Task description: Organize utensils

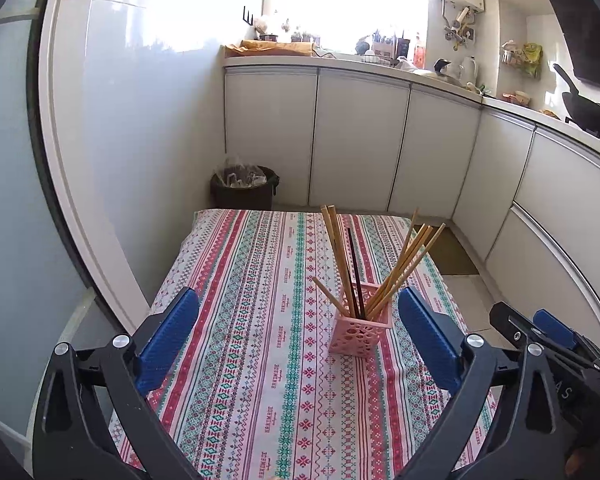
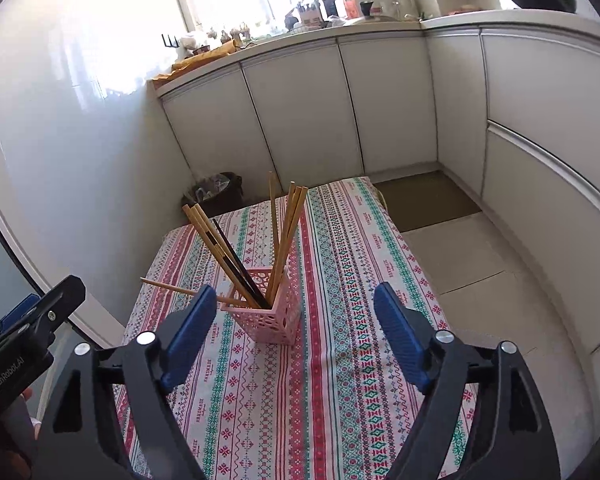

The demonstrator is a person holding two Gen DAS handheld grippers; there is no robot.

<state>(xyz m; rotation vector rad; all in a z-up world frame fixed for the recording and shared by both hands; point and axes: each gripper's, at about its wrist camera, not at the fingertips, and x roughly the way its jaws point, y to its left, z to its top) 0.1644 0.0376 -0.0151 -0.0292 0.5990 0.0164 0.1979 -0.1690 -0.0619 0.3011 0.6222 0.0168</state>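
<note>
With both sets of jaws spread wide and empty over the counter [image 1: 260, 360], looks like the closing step: chopsticks [image 1: 396, 268] all upright in the pink holder [image 1: 359, 330] at mid-cloth; next, just draw back without knocking them.

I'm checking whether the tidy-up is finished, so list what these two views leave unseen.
- Chopsticks: their lower ends are hidden inside the pink holder in both views, so an exact count is unsure.
- Patterned tablecloth: its near end is cut off by the bottom edge and covered by the gripper frames.
- Countertop items: too small and washed out by window glare.
- Bin contents: too small.
</note>
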